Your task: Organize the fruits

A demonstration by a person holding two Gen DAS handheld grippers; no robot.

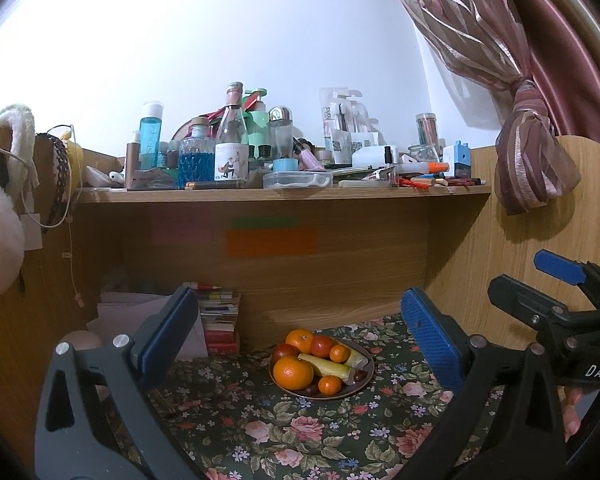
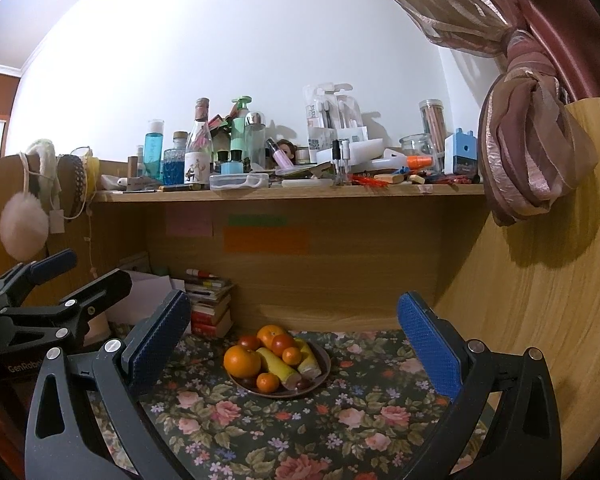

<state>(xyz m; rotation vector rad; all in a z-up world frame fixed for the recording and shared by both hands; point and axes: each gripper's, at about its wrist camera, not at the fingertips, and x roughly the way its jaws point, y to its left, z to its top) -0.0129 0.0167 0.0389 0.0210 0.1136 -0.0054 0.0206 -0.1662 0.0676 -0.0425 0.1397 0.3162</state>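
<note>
four oranges (image 2: pixel 242 361), two tomatoes (image 2: pixel 283 345), one plate (image 2: pixel 324 364)

1. We see a brown plate (image 1: pixel 362 384) on the floral tabletop (image 1: pixel 260 432), heaped with fruit.
2. We see a large orange (image 1: pixel 293 372) at its front-left, small ones (image 1: pixel 330 385) around.
3. We see two pale yellow-green pieces (image 1: pixel 327 366) lying diagonally across the middle.

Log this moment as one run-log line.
left gripper: open, empty | right gripper: open, empty | round brown plate: piled with oranges, pale green stalks | floral tablecloth: under plate | stage: no fruit grasped
</note>
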